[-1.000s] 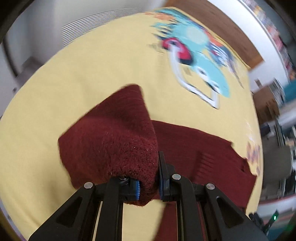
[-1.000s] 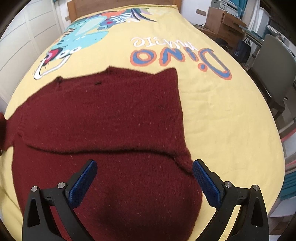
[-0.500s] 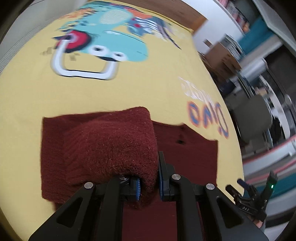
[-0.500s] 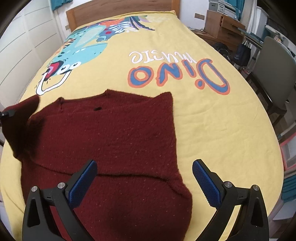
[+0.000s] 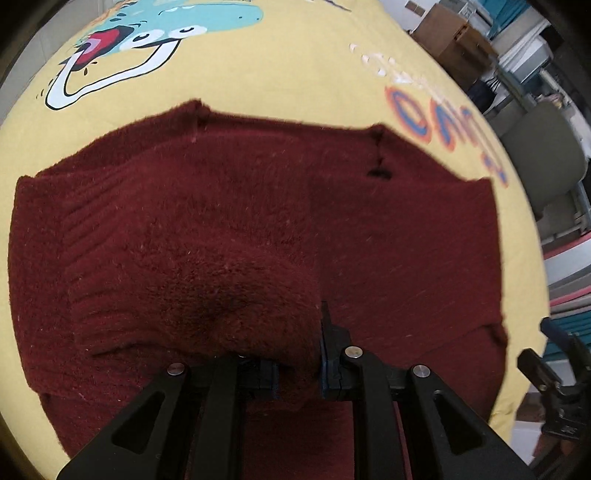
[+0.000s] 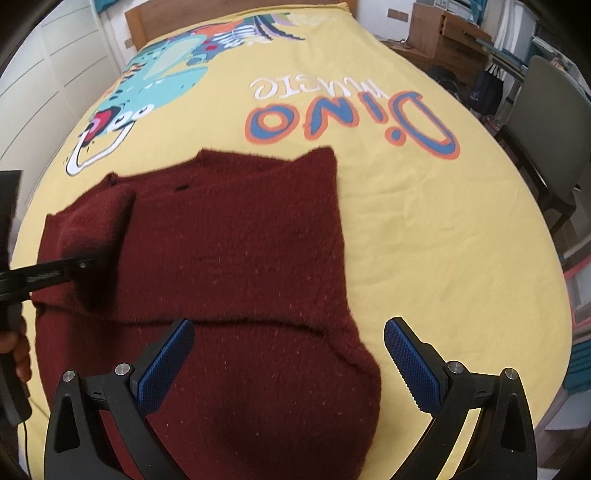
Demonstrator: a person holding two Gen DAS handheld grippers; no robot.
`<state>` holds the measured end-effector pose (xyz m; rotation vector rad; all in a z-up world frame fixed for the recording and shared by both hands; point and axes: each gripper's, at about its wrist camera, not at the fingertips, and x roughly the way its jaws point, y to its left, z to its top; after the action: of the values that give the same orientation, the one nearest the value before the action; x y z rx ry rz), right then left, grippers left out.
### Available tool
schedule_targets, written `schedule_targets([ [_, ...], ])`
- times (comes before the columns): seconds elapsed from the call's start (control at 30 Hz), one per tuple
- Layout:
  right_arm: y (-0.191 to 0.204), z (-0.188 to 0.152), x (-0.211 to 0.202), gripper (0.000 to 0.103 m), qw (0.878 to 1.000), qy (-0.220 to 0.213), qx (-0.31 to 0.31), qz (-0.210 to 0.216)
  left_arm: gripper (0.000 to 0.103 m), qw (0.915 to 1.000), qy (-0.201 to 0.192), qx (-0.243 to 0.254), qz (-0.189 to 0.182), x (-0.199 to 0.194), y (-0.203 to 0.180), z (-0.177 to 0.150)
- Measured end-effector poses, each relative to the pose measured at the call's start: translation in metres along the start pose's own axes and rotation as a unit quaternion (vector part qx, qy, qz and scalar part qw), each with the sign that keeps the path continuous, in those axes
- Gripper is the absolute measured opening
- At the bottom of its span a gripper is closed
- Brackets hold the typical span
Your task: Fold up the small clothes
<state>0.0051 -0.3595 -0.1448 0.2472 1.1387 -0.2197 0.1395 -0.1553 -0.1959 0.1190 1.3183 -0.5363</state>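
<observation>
A dark red knitted sweater [image 6: 240, 240] lies flat on a yellow bedspread [image 6: 424, 240]. My left gripper [image 5: 297, 373] pinches a sleeve [image 5: 203, 288] that is folded in over the sweater's body [image 5: 388, 229]; its jaws are opening, with the fabric still pressed between the pads. In the right wrist view the left gripper [image 6: 74, 266] comes in from the left edge, low over the folded sleeve [image 6: 92, 229]. My right gripper [image 6: 288, 325] hovers over the sweater's near part, wide open and holding nothing.
The bedspread carries a dinosaur print [image 6: 166, 66] and "Dino" lettering [image 6: 351, 118]. A grey chair [image 6: 546, 122] and wooden furniture [image 6: 443, 33] stand to the right of the bed. White cupboard doors [image 6: 55, 55] line the left. A hand [image 6: 14, 347] holds the left gripper's handle.
My left gripper has carried the sleeve to the right and down, across the sweater's body, so the sleeve now lies folded over it. The right gripper has hardly moved and stays open.
</observation>
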Motion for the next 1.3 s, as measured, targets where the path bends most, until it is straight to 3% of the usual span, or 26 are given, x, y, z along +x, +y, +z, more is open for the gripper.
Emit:
schedule_targets([
  [0.17, 0.001, -0.009, 0.011, 0.102, 1.0, 0.015, 0.004, 0.003, 0.016, 0.9998, 0.004, 0.009, 0.018, 0.008, -0.005, 0.003],
  [0.3, 0.001, -0.012, 0.014, 0.102, 1.0, 0.019, 0.006, 0.006, 0.025, 0.9997, 0.012, 0.003, 0.019, 0.012, -0.007, 0.007],
  [0.37, 0.0, -0.013, 0.014, 0.102, 1.0, 0.018, 0.006, 0.007, 0.039, 0.9997, 0.016, 0.005, 0.02, 0.01, -0.008, 0.007],
  [0.5, -0.004, -0.013, 0.011, 0.102, 1.0, 0.014, 0.01, 0.007, 0.09, 0.9993, 0.028, 0.009, 0.022, 0.002, -0.008, 0.007],
  [0.53, -0.005, -0.013, 0.01, 0.102, 1.0, 0.013, 0.013, 0.008, 0.095, 0.9992, 0.032, 0.012, 0.023, 0.001, -0.009, 0.006],
  [0.7, -0.009, -0.016, 0.01, 0.102, 1.0, 0.013, 0.02, 0.01, 0.101, 0.9982, 0.049, 0.025, 0.025, -0.008, -0.002, -0.002],
  [0.8, -0.008, -0.019, 0.012, 0.102, 1.0, 0.016, 0.021, 0.013, 0.102, 0.9982, 0.039, 0.031, 0.034, -0.018, 0.008, -0.011],
  [1.07, -0.004, -0.02, 0.013, 0.102, 1.0, 0.018, 0.016, 0.015, 0.102, 0.9968, 0.014, 0.029, 0.073, -0.061, 0.064, -0.037],
  [1.3, 0.006, -0.016, 0.009, 0.102, 1.0, 0.014, 0.003, 0.013, 0.102, 0.9924, 0.037, 0.011, 0.117, -0.067, 0.12, -0.051],
])
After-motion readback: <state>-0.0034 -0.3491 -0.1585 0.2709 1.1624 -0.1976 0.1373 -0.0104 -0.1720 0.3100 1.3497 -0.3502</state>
